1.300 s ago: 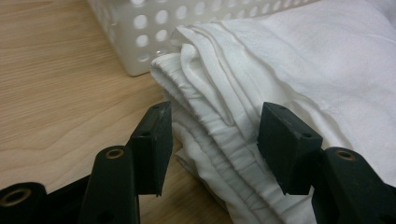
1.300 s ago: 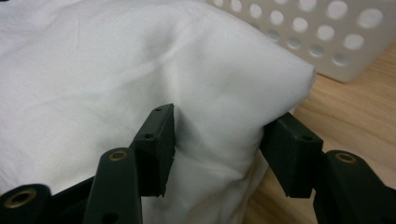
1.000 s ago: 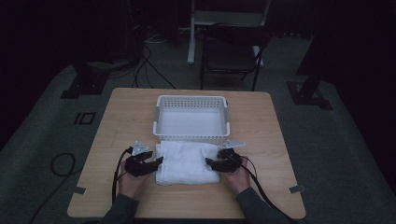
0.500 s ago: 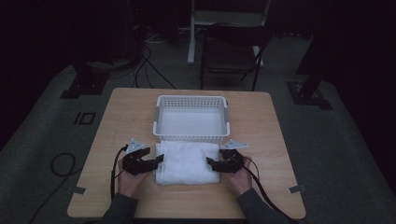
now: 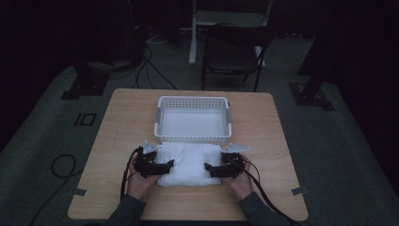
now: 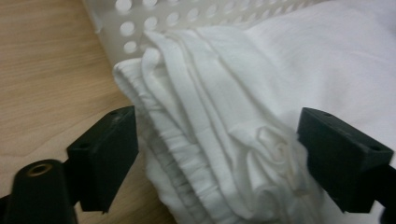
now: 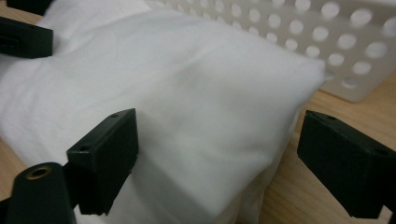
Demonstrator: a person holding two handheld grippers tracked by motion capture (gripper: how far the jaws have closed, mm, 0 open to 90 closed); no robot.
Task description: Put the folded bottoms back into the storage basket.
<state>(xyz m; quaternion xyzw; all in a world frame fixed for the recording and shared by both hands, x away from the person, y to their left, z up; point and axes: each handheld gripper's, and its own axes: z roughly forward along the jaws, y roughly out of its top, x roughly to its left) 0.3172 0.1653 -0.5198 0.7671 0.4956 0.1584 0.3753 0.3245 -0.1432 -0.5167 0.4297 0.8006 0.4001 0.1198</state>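
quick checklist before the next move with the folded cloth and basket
1. Left tongs open, having just been opening, cloth edge between the jaws: ok.
2. Right tongs open, just been opening, astride the other end: ok.
3. Folded white cloth flat on the table: ok.
4. Basket empty: ok.
5. Cloth lying against the basket wall: ok.
6. Folds neat on the left end: not ok, bunched.
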